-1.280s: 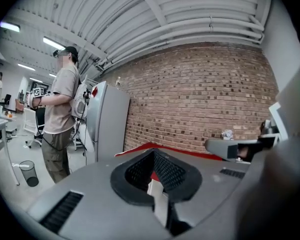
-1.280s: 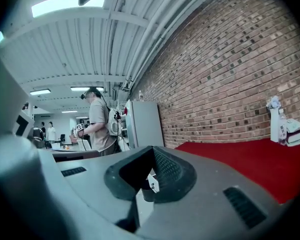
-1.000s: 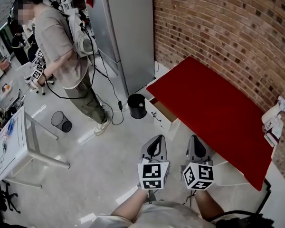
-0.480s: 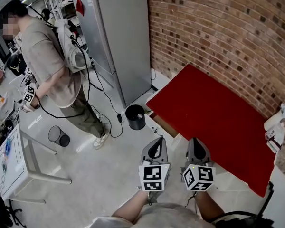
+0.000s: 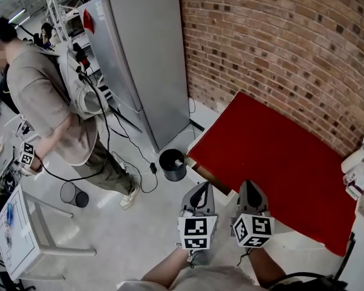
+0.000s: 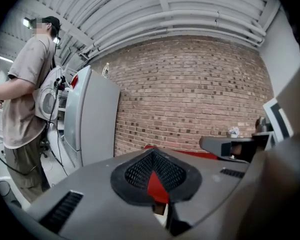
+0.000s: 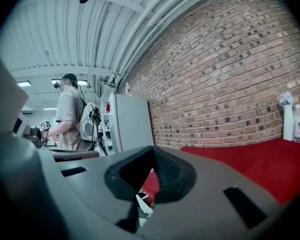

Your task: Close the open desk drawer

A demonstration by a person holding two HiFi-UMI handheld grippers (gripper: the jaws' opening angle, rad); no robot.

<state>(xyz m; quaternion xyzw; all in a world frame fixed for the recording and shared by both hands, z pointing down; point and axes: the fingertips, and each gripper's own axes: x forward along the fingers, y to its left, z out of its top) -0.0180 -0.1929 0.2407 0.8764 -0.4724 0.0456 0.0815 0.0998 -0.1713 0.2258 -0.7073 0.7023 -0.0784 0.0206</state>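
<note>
The desk has a red top (image 5: 279, 156) and stands against the brick wall. Its drawer (image 5: 205, 173) is pulled out at the near left corner, showing a brown inside, and is partly hidden behind my left gripper. In the head view my left gripper (image 5: 200, 189) and right gripper (image 5: 250, 190) are side by side at the bottom, pointing toward the desk and short of the drawer. Both are shut with nothing held. The left gripper view shows the left gripper (image 6: 153, 156) with the red top (image 6: 210, 154) beyond it. The right gripper (image 7: 151, 153) faces the red top (image 7: 260, 159).
A grey refrigerator (image 5: 145, 59) stands left of the desk, with a black bin (image 5: 173, 164) and cables on the floor before it. A person (image 5: 48, 114) with a backpack stands at left near a mesh basket (image 5: 73, 194) and a white table (image 5: 18, 235). White bottles (image 5: 357, 168) sit at the desk's far right.
Both grippers and the head camera have travelled forward toward the desk and refrigerator, which now look nearer. The jaws stayed shut. The person at left has shifted toward the frame's edge.
</note>
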